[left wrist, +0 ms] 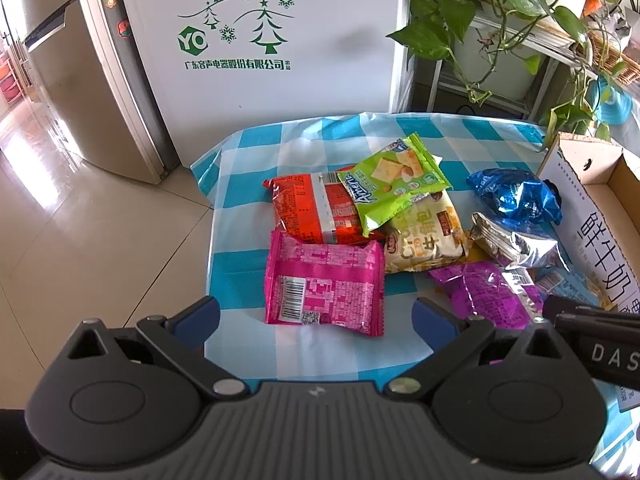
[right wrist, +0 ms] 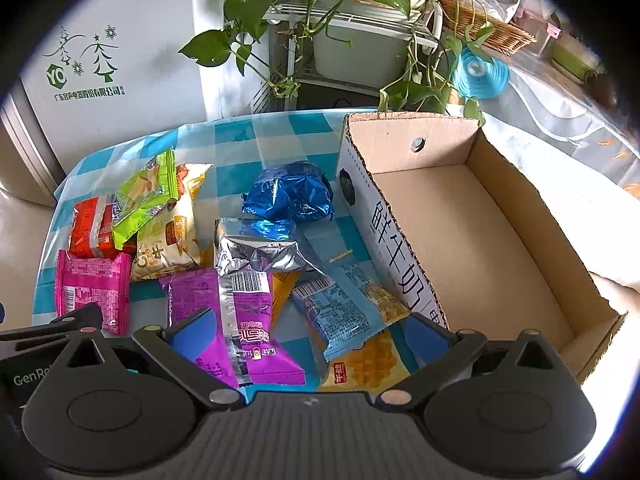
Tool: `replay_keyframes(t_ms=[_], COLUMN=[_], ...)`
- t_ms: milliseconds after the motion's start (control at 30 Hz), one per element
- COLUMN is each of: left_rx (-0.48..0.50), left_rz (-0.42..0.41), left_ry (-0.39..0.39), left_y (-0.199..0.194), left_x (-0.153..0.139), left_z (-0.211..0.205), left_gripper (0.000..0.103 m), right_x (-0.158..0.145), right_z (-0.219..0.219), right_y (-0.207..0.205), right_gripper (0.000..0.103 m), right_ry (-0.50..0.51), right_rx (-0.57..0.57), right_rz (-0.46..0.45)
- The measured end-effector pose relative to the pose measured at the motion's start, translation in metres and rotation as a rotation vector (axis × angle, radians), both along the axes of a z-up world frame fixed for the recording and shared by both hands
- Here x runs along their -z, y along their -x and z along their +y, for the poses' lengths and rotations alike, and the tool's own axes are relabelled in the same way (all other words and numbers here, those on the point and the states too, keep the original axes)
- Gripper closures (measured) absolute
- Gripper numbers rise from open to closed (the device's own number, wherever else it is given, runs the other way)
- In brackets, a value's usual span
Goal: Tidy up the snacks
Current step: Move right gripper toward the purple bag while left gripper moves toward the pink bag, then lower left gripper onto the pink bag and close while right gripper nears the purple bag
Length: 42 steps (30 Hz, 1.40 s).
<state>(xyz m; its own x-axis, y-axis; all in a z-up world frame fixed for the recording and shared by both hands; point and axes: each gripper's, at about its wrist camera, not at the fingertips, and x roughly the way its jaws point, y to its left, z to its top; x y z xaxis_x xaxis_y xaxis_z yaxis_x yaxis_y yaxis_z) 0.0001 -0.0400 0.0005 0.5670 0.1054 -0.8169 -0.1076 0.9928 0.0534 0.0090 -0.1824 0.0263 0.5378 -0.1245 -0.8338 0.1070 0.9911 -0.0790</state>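
Observation:
Several snack packets lie on a blue-and-white checked tablecloth (left wrist: 304, 148). My left gripper (left wrist: 316, 316) is open just in front of a pink packet (left wrist: 324, 284), with nothing between its fingers. Behind the pink one lie a red packet (left wrist: 308, 208), a green packet (left wrist: 396, 180) and a cream packet (left wrist: 424, 240). My right gripper (right wrist: 316, 336) is open above a purple packet (right wrist: 236, 320) and a light blue packet (right wrist: 344, 312), gripping neither. A silver packet (right wrist: 256, 252) and a shiny blue packet (right wrist: 292, 192) lie farther off. An empty cardboard box (right wrist: 472, 240) stands at the right.
A white appliance panel with green tree prints (left wrist: 256, 40) stands behind the table, with a fridge (left wrist: 80, 80) to its left. A trailing green plant on a white rack (right wrist: 348, 28) hangs over the table's far right. Tiled floor (left wrist: 80, 240) lies left of the table edge.

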Motion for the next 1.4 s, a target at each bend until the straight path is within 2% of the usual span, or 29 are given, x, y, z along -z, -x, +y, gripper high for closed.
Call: replay_keyframes(t_ms=[367,633,833,900,1000,1133,1300,1400], left_rx=[0.001,0.018,0.046,0.062,0.084,0.121,0.165,0.188], left_rz=[-0.008,-0.009,-0.013,-0.004,-0.048,-0.037,-0.065,-0.072], left_ry=[-0.001,0.025,-0.007,0.001,0.020,0.110,0.094,0.114], left_y=[0.001,0.000,-0.002,-0.005,-0.006,-0.016,-0.031,-0.041], left_x=[-0.001,-0.003,-0.008,-0.011,-0.024,-0.035,-0.049,-0.054], left_z=[0.000,0.001,-0.003,-0.002,0.002,0.012,0.021,0.031], left_gripper=[0.003,0.003,0.003,0.003,0.003,0.002,0.001,0.001], right_x=[0.000,-0.001,-0.001,-0.001,-0.004,-0.006,-0.012,-0.013], right_z=[0.000,-0.004,-0.006,-0.008,-0.014,-0.022,-0.038,-0.042], right_y=[0.000,0.003,0.004,0.003,0.002,0.001,0.000,0.002], right_gripper=[0.000,0.000,0.000,0.000,0.000,0.000,0.000,0.000], right_ry=[-0.002,-0.030,-0.034,-0.054,-0.113,-0.165,-0.280,-0.300], right_rx=[-0.005,-0.004,-0.010,-0.004,0.005,0.016,0.044,0.034], right_rz=[-0.005,-0.025,-0.038,-0.031,-0.036,-0.034,-0.040,-0.046])
